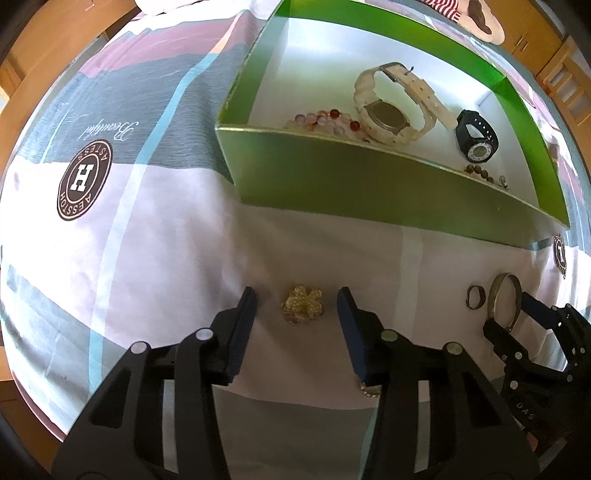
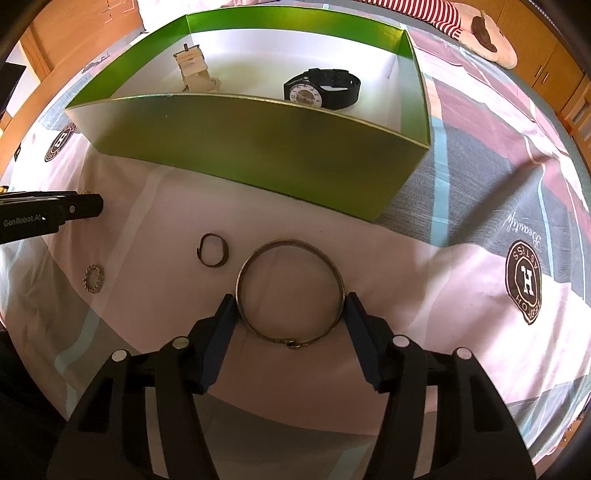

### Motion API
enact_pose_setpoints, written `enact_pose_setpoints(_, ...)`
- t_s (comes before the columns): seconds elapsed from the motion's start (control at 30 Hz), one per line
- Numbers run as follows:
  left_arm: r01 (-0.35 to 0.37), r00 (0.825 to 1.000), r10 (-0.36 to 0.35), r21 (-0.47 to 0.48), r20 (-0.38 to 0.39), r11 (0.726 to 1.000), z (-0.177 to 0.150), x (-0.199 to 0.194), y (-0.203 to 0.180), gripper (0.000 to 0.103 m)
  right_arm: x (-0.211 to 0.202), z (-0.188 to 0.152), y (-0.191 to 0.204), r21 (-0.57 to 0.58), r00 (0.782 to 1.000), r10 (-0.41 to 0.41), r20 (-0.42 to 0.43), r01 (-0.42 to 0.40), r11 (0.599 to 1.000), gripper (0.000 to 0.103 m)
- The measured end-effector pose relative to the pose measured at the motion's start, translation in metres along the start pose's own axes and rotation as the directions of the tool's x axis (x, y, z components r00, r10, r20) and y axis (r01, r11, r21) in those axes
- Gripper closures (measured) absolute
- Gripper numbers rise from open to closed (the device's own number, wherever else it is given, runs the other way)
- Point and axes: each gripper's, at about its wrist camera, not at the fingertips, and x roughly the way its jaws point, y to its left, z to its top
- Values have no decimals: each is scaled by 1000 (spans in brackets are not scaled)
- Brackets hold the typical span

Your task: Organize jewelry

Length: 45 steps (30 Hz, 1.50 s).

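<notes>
A green box [image 1: 332,177] with a white inside holds a cream watch [image 1: 391,103], a black watch [image 1: 476,136] and bead bracelets [image 1: 325,120]. My left gripper [image 1: 297,306] is open, its fingers either side of a gold flower brooch [image 1: 302,305] on the bedsheet, not touching it. My right gripper [image 2: 291,314] has its jaws against both sides of a brass bangle [image 2: 291,254] that lies flat on the sheet. A small brass ring [image 2: 212,254] lies left of the bangle. The box also shows in the right wrist view [image 2: 258,147].
A small toothed gold ring [image 2: 93,280] lies on the sheet at the left. The left gripper's finger [image 2: 74,210] shows at the left edge. A striped plush toy [image 2: 487,33] lies beyond the box. Wooden furniture surrounds the bed.
</notes>
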Motion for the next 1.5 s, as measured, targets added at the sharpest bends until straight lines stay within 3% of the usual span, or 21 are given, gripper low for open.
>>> enact_pose_setpoints(0.2, 37, 999, -37, 15, 29, 999, -1, -12, 1, 57, 1, 2, -2, -1, 1000, 1, 0, -1, 1000, 43)
enact_pose_setpoints(0.43, 6, 1000, -6, 32, -8, 999, -2, -1, 3, 58, 1, 2, -2, -2, 1000, 1, 1, -1, 1000, 43)
enact_pose_setpoints(0.53, -5, 1000, 5, 28, -2, 1000, -1, 0, 2, 71, 1, 2, -3, -2, 1000, 2, 0, -2, 1000, 43)
enact_pose_setpoints(0.57, -4, 1000, 4, 20, 3, 1000, -1, 0, 0, 81, 1, 2, -3, -1, 1000, 2, 0, -2, 1000, 43)
enact_pose_setpoints(0.87, 2, 997, -2, 0, 74, 1000, -1, -24, -3, 80, -12, 5, -4, -12, 999, -9, 35, 9, 1000, 43)
enact_pose_setpoints(0.97, 19, 993, -23, 29, 115, 999, -2, -39, -7, 80, -27, 8, -6, -14, 997, 34, 65, -33, 999, 43)
enact_pose_setpoints(1.07, 80, 982, -91, 72, 167, 994, -1, -56, -19, 80, -46, 13, -7, -28, 982, 151, 111, -149, 988, 43)
enact_pose_setpoints(1.13, 98, 967, -117, 93, 226, 991, 0, -71, -22, 80, -59, 17, -8, -31, 968, 189, 165, -186, 982, 43)
enact_pose_setpoints(1.37, 141, 942, -152, 56, 301, 988, 29, -89, -20, 80, -80, 47, -27, 48, 911, 209, 355, -241, 969, 44)
enact_pose_setpoints(1.5, 132, 938, -138, 39, 317, 990, 48, -83, -16, 80, -70, 66, -36, 119, 910, 161, 383, -221, 968, 44)
